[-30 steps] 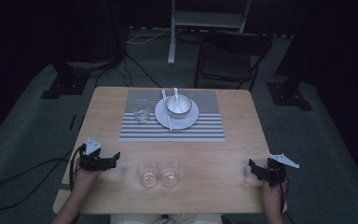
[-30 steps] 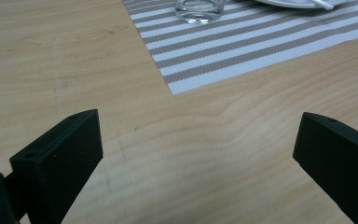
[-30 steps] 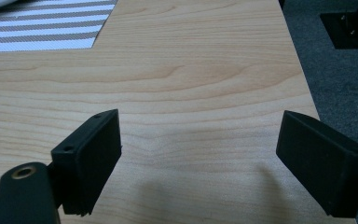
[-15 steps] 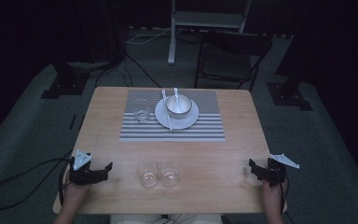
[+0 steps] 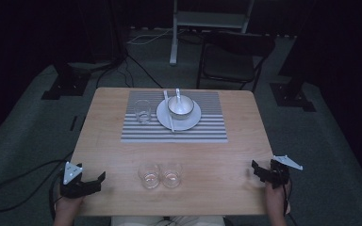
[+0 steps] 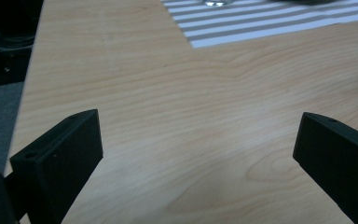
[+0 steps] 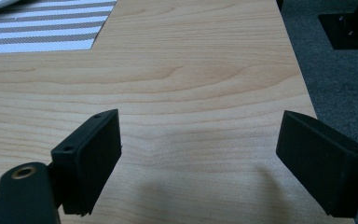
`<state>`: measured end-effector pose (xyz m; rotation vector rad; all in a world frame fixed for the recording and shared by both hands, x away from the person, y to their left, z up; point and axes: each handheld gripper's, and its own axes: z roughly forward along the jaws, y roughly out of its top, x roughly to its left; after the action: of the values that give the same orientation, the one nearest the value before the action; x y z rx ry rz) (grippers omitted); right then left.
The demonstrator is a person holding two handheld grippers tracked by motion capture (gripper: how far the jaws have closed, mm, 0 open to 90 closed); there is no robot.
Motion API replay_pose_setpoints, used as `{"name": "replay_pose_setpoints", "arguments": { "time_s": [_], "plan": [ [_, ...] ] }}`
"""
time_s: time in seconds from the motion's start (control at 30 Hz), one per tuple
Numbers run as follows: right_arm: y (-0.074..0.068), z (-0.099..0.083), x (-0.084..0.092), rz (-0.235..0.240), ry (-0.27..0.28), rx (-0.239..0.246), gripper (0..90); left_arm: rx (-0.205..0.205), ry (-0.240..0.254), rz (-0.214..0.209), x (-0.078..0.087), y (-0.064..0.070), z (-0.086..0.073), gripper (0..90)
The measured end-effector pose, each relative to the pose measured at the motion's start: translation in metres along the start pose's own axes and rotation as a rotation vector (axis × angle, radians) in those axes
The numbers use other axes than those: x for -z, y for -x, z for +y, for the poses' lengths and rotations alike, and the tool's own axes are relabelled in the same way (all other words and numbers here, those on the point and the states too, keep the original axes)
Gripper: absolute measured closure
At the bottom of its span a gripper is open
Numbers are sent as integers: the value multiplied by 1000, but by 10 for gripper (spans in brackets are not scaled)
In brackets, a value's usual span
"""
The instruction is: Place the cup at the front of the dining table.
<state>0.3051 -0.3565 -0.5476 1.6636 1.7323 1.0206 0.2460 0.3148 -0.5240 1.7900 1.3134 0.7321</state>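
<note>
Your left gripper [image 5: 82, 182] jaws apart over bare tabletop [image 5: 122, 150], two small glasses [image 5: 160, 174] beyond its right jaw, one cut off at frame edge, your right gripper [image 5: 264, 172] jaws apart, empty.

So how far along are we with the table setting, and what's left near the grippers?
Done, by the look of it: the striped placemat carries a plate with bowl and one glass. In hand: nothing; the left gripper and right gripper rest at the table's near corners, jaws open and empty. Probably left: the two glasses standing together on bare wood near the front edge, off the mat.
</note>
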Motion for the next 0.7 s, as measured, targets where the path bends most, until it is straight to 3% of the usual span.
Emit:
{"name": "replay_pose_setpoints", "arguments": {
  "time_s": [0.17,0.43,0.7],
  "plan": [
    [0,0,0,-3,3,1,134,58,18,47,13,-11,-9,20],
    [0,0,0,-2,3,2,134,80,23,121,34,-19,-25,20],
    [0,0,0,6,-1,1,134,154,52,204,46,-33,-35,20]
  ]
}}
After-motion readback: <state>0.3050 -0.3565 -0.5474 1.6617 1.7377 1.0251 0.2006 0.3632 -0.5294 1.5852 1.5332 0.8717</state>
